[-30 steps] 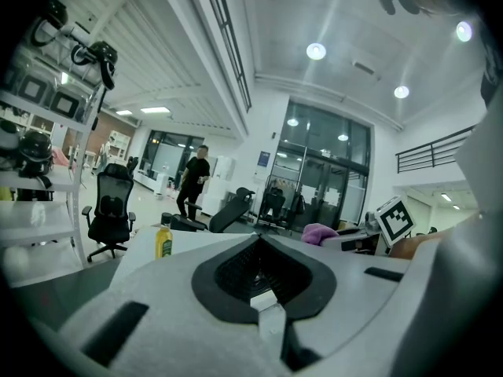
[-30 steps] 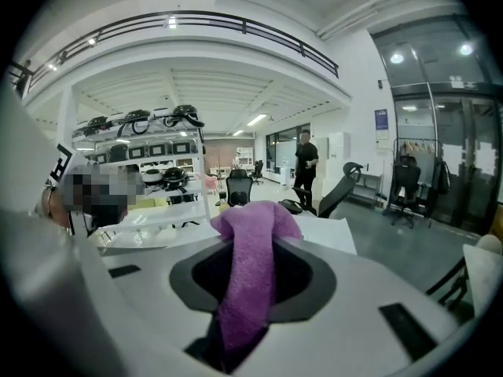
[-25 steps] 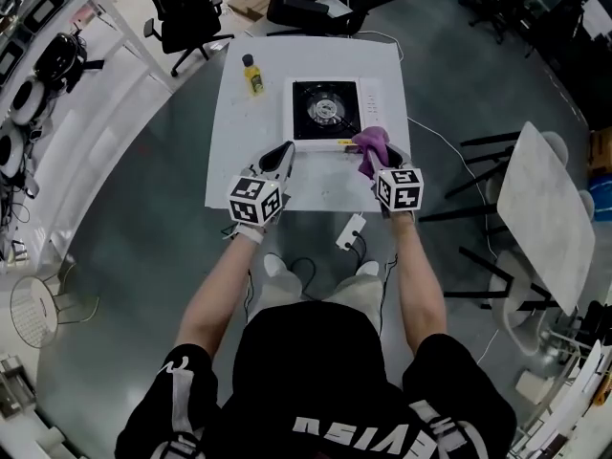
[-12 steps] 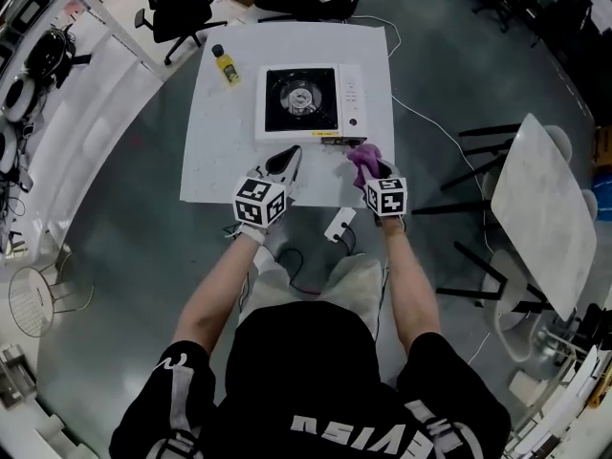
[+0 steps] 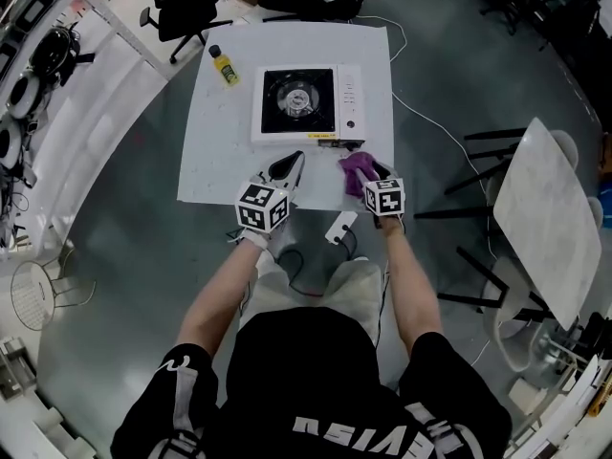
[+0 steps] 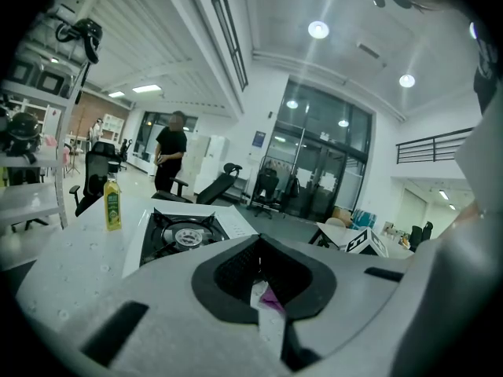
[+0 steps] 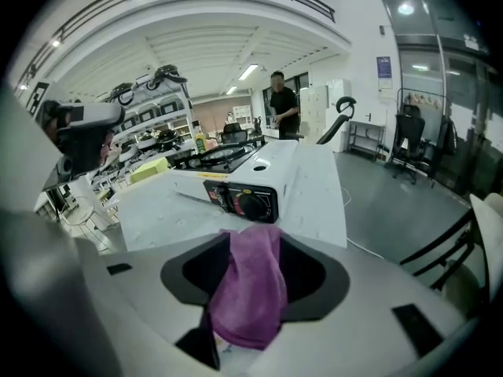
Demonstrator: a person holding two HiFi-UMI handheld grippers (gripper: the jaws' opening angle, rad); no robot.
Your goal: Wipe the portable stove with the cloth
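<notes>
The white portable stove (image 5: 296, 103) with its black burner stands at the middle of the white table (image 5: 220, 151). The purple cloth (image 5: 357, 170) lies bunched on the table just in front of the stove's front right corner. My right gripper (image 5: 369, 178) is at the cloth, and its jaws are opening with the cloth (image 7: 251, 289) draped loosely between them. In the right gripper view the stove's knob panel (image 7: 244, 203) sits close ahead. My left gripper (image 5: 290, 165) hovers left of the cloth, shut and empty, pointing at the stove (image 6: 185, 234).
A yellow bottle (image 5: 225, 65) stands left of the stove at the table's far side. A small white box (image 5: 341, 226) with a cable hangs by the near edge. Office chairs (image 5: 186, 8) stand behind the table, and another white table (image 5: 540, 218) is to the right.
Both grippers came back and down from the stove toward the table's near side. The cloth left the stove's front right corner and now rests on the table, with the right jaws wider.
</notes>
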